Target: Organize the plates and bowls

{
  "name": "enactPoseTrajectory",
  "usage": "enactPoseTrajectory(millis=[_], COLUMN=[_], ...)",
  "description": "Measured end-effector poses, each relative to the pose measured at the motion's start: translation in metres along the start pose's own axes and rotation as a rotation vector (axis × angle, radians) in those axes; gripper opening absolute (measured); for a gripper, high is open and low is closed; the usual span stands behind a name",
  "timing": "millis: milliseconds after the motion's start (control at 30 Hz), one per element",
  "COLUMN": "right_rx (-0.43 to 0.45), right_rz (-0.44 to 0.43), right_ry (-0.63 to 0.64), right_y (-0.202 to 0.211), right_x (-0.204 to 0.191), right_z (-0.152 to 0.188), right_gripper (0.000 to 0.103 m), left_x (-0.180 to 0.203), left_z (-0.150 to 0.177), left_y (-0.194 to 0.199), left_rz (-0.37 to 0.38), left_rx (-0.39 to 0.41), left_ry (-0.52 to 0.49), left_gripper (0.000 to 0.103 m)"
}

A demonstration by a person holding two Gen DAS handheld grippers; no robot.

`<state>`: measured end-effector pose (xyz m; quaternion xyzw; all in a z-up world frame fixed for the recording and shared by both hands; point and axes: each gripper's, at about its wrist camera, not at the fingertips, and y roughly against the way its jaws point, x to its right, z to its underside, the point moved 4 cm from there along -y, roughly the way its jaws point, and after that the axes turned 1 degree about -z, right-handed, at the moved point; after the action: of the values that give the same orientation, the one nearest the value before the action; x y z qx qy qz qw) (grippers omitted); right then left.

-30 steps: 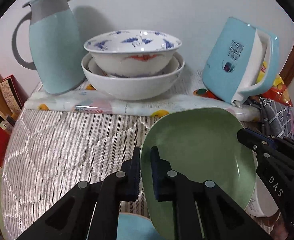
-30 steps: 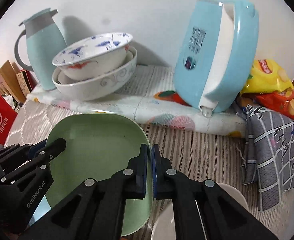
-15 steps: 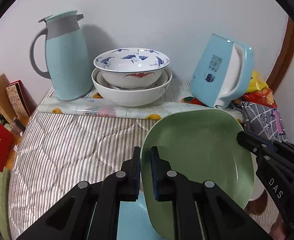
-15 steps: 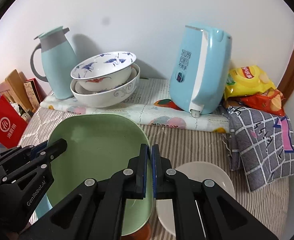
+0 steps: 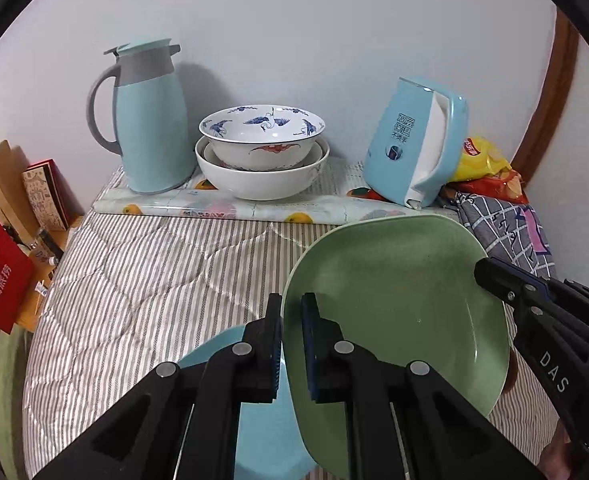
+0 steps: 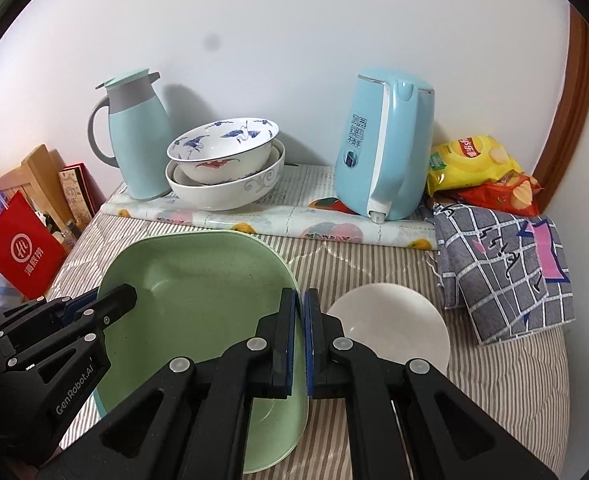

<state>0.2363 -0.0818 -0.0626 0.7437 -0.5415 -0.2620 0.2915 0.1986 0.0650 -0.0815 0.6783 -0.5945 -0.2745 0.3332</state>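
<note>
We hold the green plate aloft over the striped cloth between both tools; our left gripper is clamped on its left rim and our right gripper on its right rim — fingers pinched tight on the edge; beyond, the blue jug and blue kettle flank the stacked bowls against the wall; a white plate lies on the cloth just right of the green one; a pale blue dish shows beneath its left edge.
</note>
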Motion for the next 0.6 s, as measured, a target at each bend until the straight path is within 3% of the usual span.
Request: enactPoseTrajectory(millis=[600], right_rx=[0.013], right_rz=[-0.019], right_ry=[0.016], right_y=[0.018], right_x=[-0.017], right_z=[0.024], right_gripper=[0.004], left_x=[-0.015], left_z=[0.023], left_y=[0.021], left_rz=[-0.023], left_rx=[-0.002], left_ry=[0.025], left_gripper=[0.010])
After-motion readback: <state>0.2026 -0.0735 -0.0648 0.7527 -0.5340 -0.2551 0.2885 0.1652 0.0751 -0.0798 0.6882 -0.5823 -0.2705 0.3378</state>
